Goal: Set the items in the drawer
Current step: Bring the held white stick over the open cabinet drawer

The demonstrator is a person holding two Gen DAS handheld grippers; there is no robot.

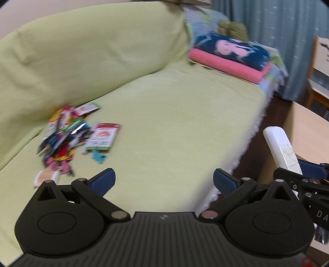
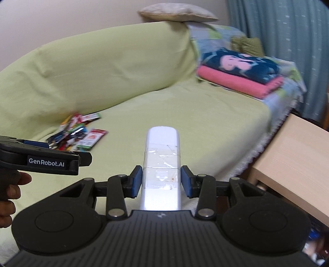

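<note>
Right gripper [image 2: 161, 181]: blue pads closed against both sides of a white remote-like device [image 2: 162, 164], its body wrapped with clear tape; device points toward 12 o'clock over the seat of the sofa.

Left gripper [image 1: 164, 181]: jaws spread wide, nothing between the pads; held above the sofa seat. In the right wrist view it shows side-on at 9 o'clock, a person's hand [image 2: 9, 193] gripping its handle.

Sofa [image 2: 127, 67]: covered in pale green fabric; seat bare in front of both grippers.

Pile of small packets [image 1: 67, 135]: mixed colours, loose heap at 10 o'clock on the seat against the backrest; one red-and-white packet [image 1: 102, 136] lies just beside the heap. Blurred; print unreadable.

Folded towels [image 2: 240, 71]: dark blue patterned one atop a pink one, at 2 o'clock on the far end of the seat.

Cushion [image 2: 176, 13]: beige, resting on top of the backrest at 12 o'clock.

Wooden furniture top [image 2: 294, 156]: light wood, at 3 o'clock beside the sofa edge. Drawer itself cannot be made out.

Curtain [image 2: 287, 30]: blue-grey, at 1 o'clock.
</note>
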